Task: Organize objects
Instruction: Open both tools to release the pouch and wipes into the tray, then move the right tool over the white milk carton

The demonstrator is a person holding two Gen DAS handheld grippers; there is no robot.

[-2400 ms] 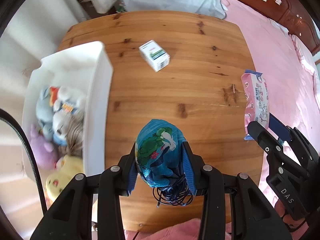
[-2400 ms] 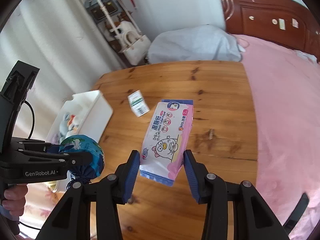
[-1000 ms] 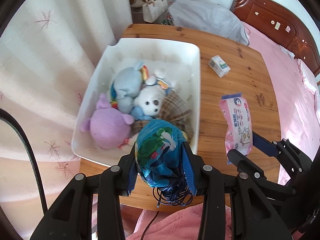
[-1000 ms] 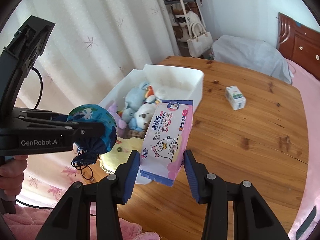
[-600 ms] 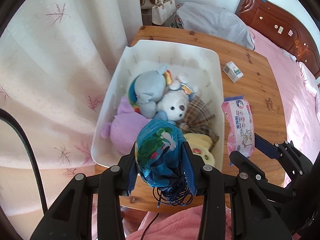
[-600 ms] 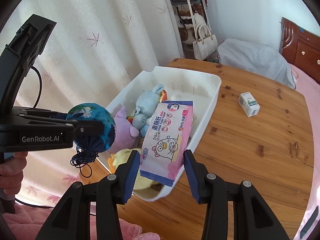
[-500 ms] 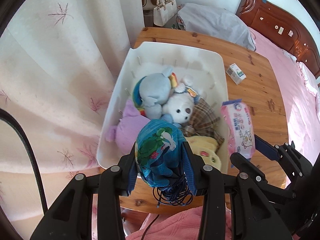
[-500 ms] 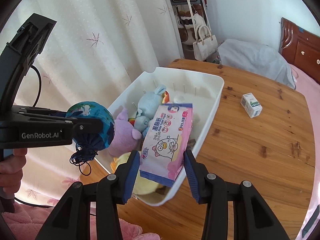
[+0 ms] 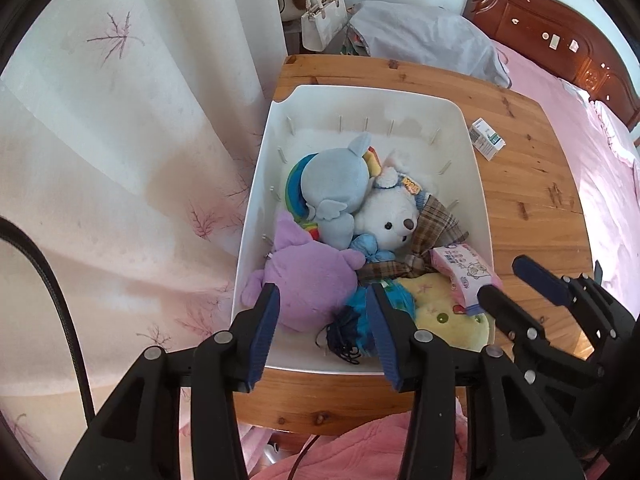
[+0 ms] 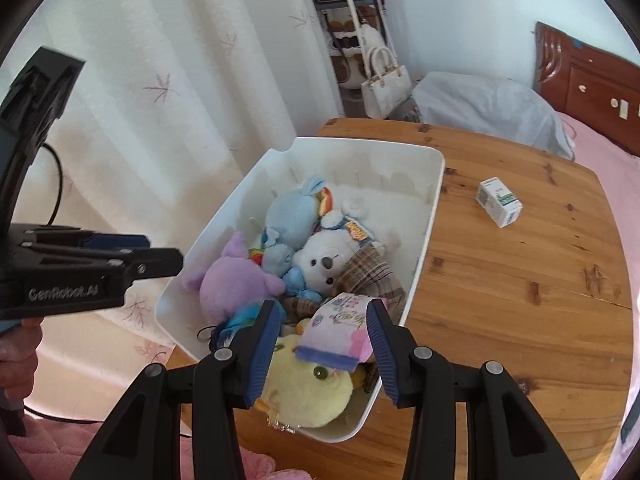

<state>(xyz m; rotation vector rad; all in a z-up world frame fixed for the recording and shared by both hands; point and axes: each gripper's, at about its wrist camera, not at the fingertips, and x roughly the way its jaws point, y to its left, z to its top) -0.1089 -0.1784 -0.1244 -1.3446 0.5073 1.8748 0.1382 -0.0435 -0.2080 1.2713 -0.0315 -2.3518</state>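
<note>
A white bin point(image 9: 478, 184) point(image 10: 430, 216) on the wooden table holds several plush toys. My left gripper point(image 9: 322, 312) is open above its near end. The blue drawstring pouch point(image 9: 360, 320) lies in the bin between a purple plush point(image 9: 308, 276) and a yellow plush point(image 9: 436, 312); it also shows in the right wrist view point(image 10: 240, 318). My right gripper point(image 10: 322, 324) is open above the bin. The pink wipes pack point(image 10: 340, 332) point(image 9: 464, 272) rests loose on the yellow plush point(image 10: 308, 392) between its fingers.
A small white and green box point(image 9: 486, 144) point(image 10: 500, 202) lies on the wooden table point(image 10: 520, 280) right of the bin. A curtain hangs at the left. A pink bed is at the right. A white handbag point(image 10: 386, 88) stands behind the table.
Both grippers have opened. The blue pouch and the pink wipes pack have dropped from them into the bin.
</note>
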